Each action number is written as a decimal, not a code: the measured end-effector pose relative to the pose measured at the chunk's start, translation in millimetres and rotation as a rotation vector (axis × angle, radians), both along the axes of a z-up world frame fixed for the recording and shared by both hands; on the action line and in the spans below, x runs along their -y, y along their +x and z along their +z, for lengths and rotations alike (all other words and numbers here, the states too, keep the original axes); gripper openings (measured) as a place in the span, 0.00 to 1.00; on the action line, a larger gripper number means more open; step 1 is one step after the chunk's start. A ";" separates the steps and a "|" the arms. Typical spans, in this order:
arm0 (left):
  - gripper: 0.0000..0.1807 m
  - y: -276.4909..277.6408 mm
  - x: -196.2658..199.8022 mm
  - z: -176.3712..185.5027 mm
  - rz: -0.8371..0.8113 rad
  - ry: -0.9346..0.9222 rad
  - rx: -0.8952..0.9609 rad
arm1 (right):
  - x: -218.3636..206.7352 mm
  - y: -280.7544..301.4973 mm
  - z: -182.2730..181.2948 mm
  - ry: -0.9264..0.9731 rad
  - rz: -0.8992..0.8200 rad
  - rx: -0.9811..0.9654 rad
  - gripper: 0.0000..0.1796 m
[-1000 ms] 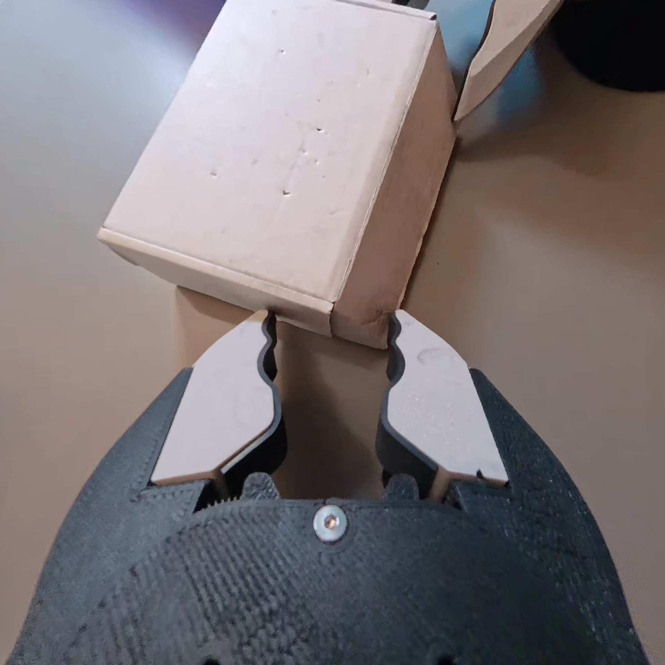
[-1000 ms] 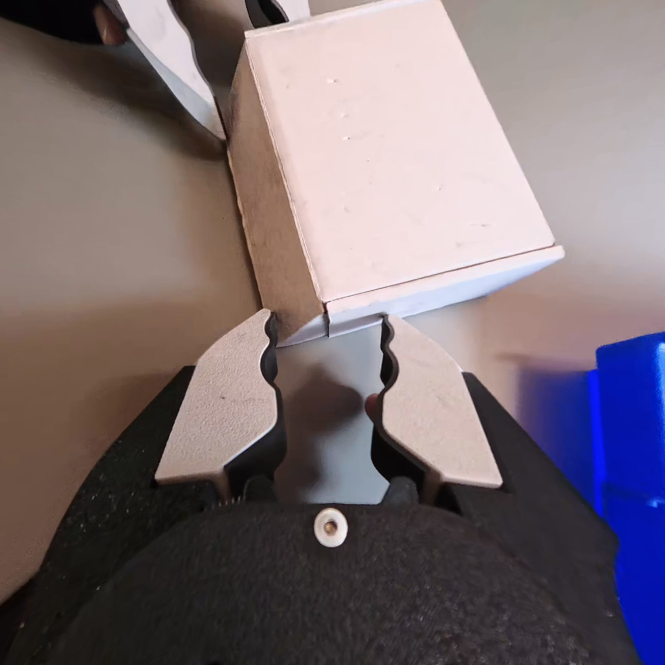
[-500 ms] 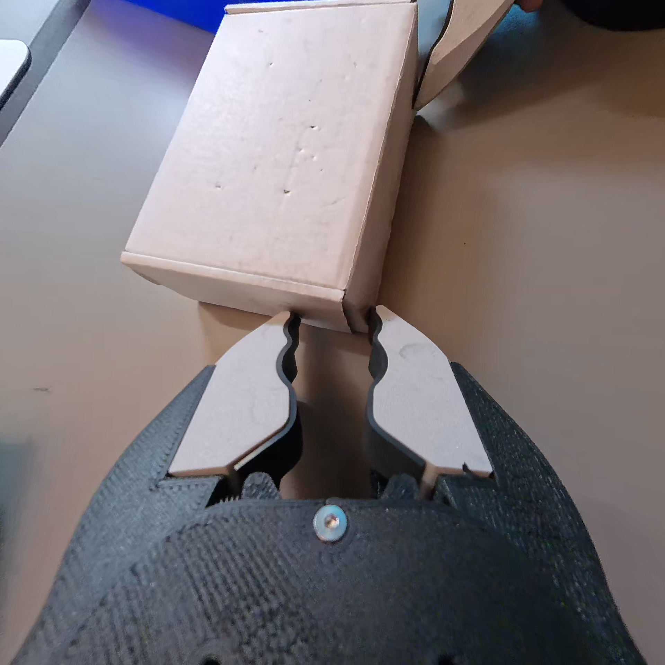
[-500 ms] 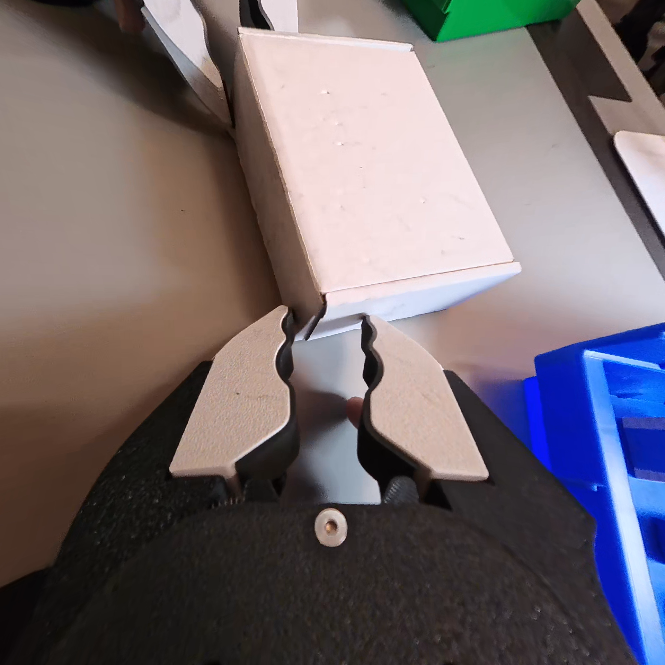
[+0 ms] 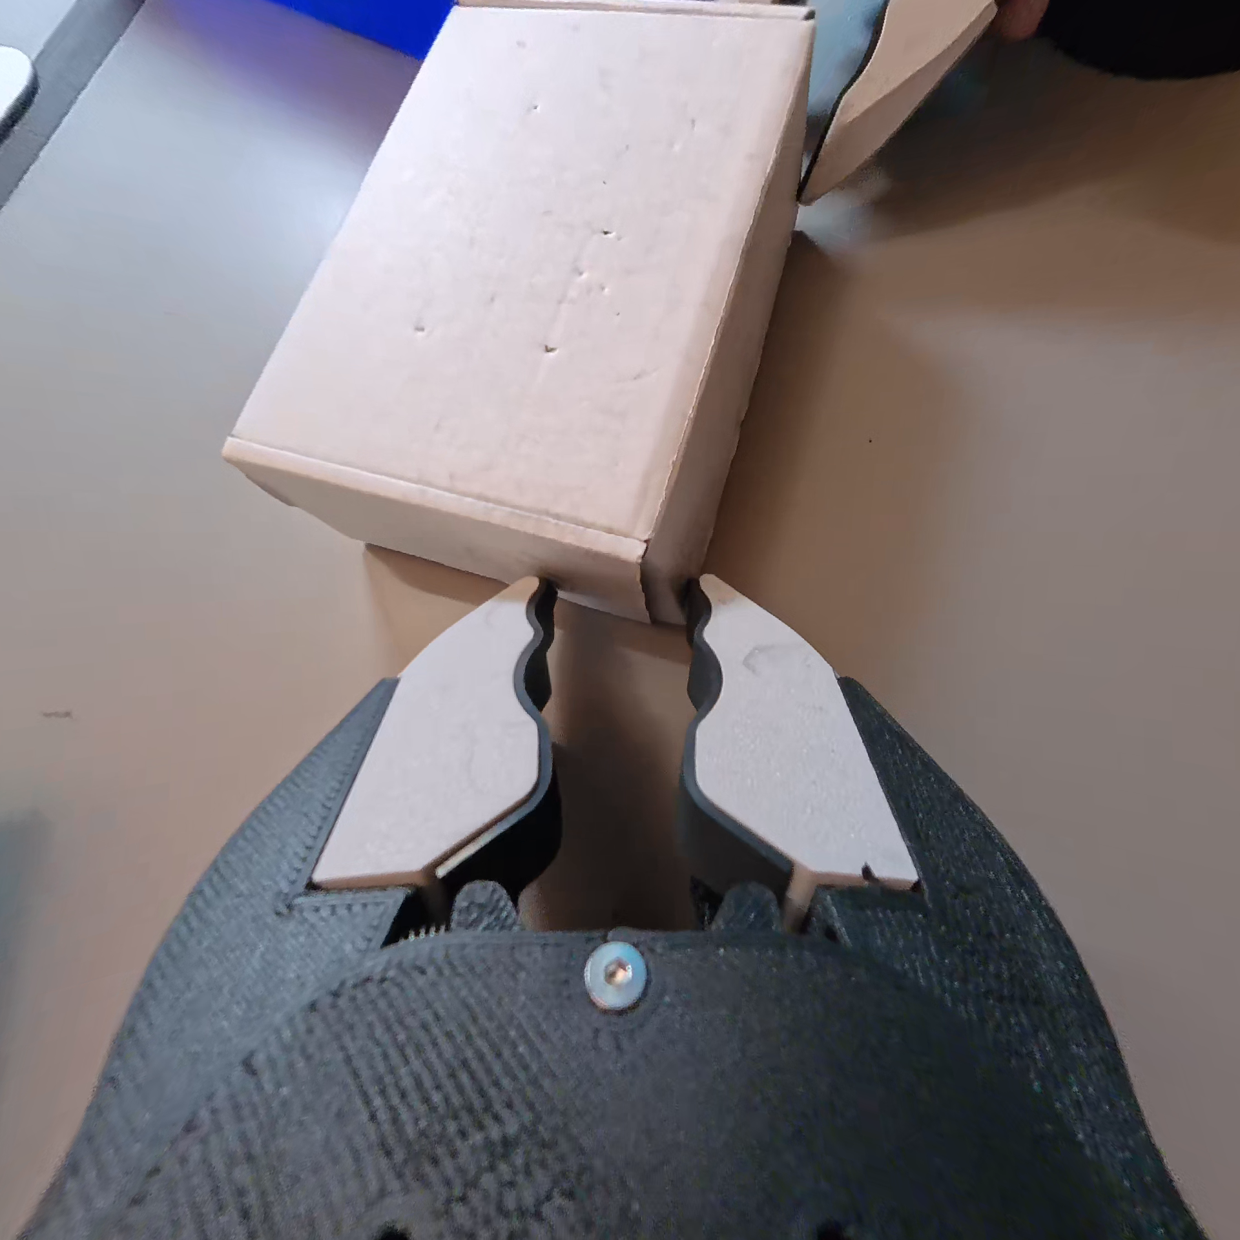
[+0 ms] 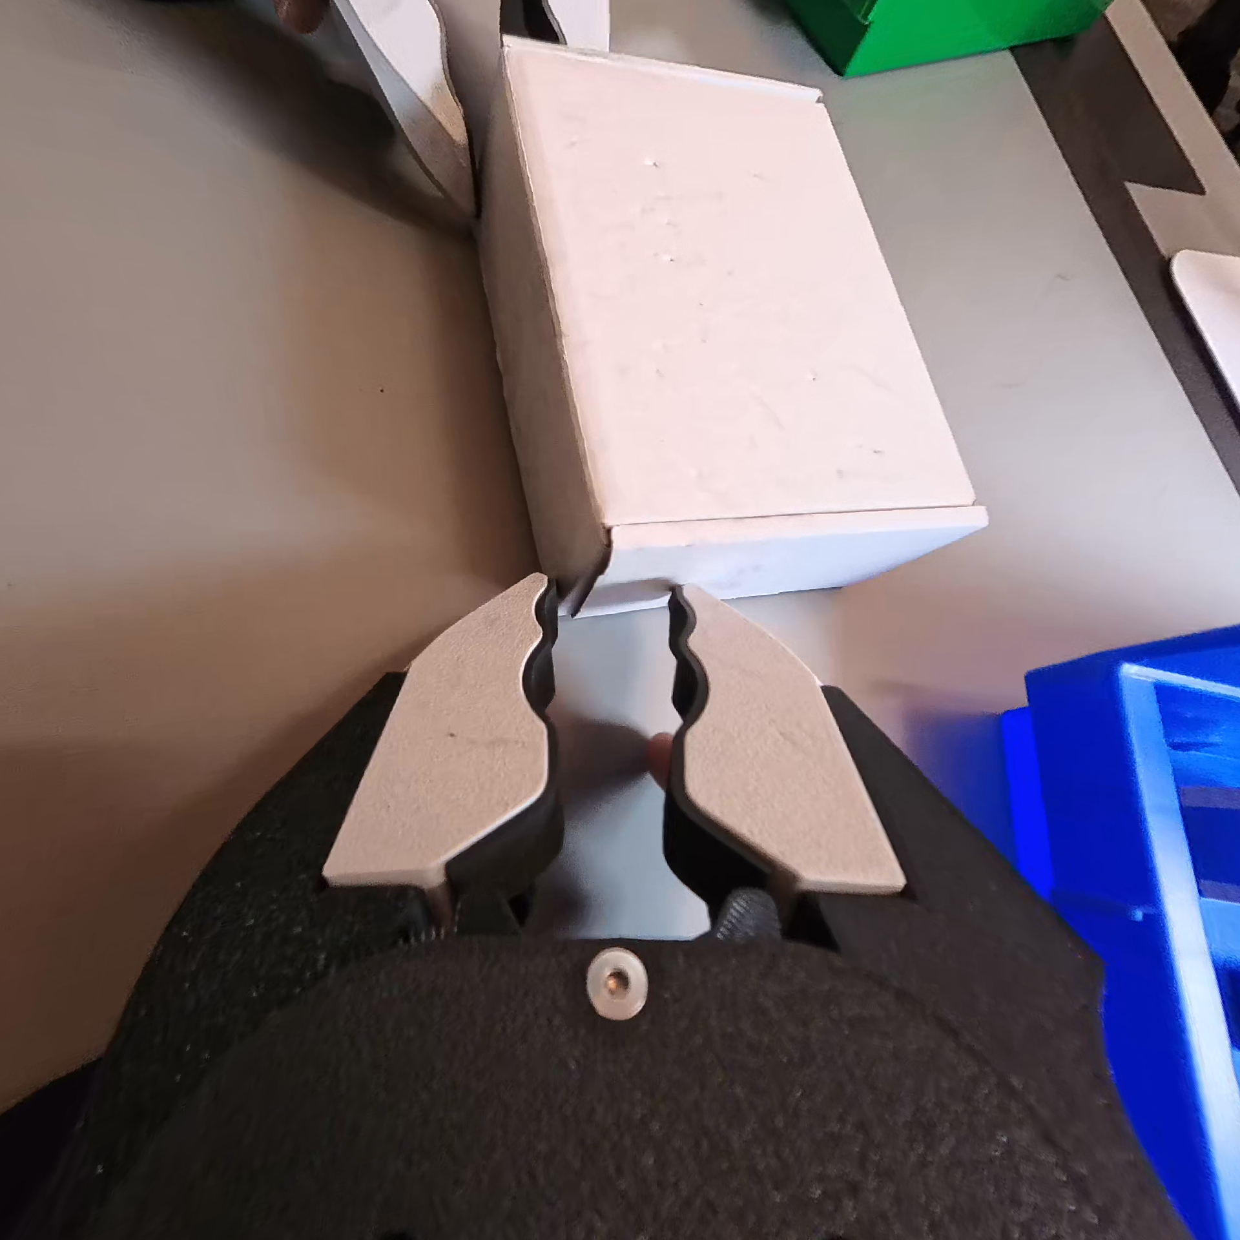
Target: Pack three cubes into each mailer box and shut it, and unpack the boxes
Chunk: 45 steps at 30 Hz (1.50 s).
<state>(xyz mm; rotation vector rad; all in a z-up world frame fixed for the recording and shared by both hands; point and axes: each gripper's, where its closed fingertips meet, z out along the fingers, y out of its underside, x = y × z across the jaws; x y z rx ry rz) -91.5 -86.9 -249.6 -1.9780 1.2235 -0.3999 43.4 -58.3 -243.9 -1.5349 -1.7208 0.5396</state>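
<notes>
With the closed mailer box (image 5: 537, 268) flat on the desk (image 5: 1006, 537), left tongs (image 5: 617, 590) and right tongs (image 6: 612, 594) (both narrowly parted, gripping nothing) bracket opposite corners, so uneven pressure may skew it toward the blue bin (image 6: 1141, 805) nearby right or green box (image 6: 939, 27) beyond.

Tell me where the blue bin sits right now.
In the right wrist view the blue bin sits at the right edge, right of the right gripper and nearer the camera than the closed mailer box.
</notes>
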 end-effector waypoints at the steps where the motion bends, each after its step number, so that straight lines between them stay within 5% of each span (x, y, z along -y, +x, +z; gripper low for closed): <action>1: 0.21 -0.4 -0.6 0.0 0.002 0.011 -0.012 | -0.7 -0.3 -0.7 0.014 -0.006 0.008 0.14; 11: 0.18 -1.2 -4.2 0.0 0.004 0.039 -0.008 | 2.7 2.3 -1.4 0.028 -0.070 0.050 0.13; 13: 0.13 -2.8 -7.1 3.1 0.021 0.053 0.006 | 5.8 8.1 3.9 0.001 -0.061 0.139 0.23; 21: 0.24 -7.5 -6.1 19.3 0.044 0.083 0.083 | -4.1 -31.5 66.8 -0.099 -0.114 0.241 0.51; 29: 0.32 -12.3 0.3 36.2 0.081 0.123 0.179 | -20.5 -71.7 23.7 -0.196 -0.072 0.556 0.71; 36: 0.34 -10.4 2.7 44.5 0.071 0.154 0.200 | -21.1 -82.1 5.7 -0.096 0.010 0.697 0.69; 40: 0.34 -13.9 1.1 54.6 0.094 0.157 0.256 | -24.2 -79.0 41.5 -0.036 0.048 0.615 0.69; 45: 0.34 -15.0 -1.1 55.0 0.111 0.145 0.272 | -77.6 -31.3 120.5 0.069 -0.026 0.564 0.69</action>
